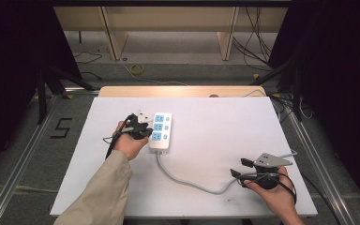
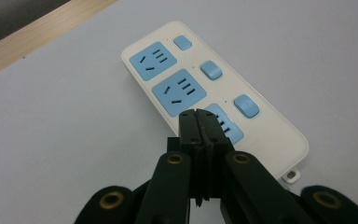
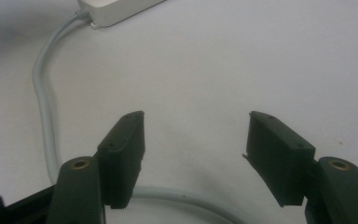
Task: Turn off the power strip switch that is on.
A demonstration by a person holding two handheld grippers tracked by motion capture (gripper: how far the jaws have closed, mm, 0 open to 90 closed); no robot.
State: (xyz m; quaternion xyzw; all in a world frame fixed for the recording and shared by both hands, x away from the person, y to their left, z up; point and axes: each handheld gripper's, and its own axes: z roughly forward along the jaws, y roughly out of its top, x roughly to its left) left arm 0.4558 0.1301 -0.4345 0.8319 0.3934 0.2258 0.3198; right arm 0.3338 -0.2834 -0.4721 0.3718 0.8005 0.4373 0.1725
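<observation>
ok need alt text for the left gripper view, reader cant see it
The left gripper, jaws shut with nothing between them, hovers over the nearest blue socket of a white power strip. The strip has three sockets, three blue switches, and lies on a white table.

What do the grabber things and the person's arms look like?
Both grippers are black, with two chunky jaws and brass-coloured rivets. The left gripper trails a black cable, and its arm wears a beige sleeve. The right gripper carries a grey three-cornered plate and black cables.
</observation>
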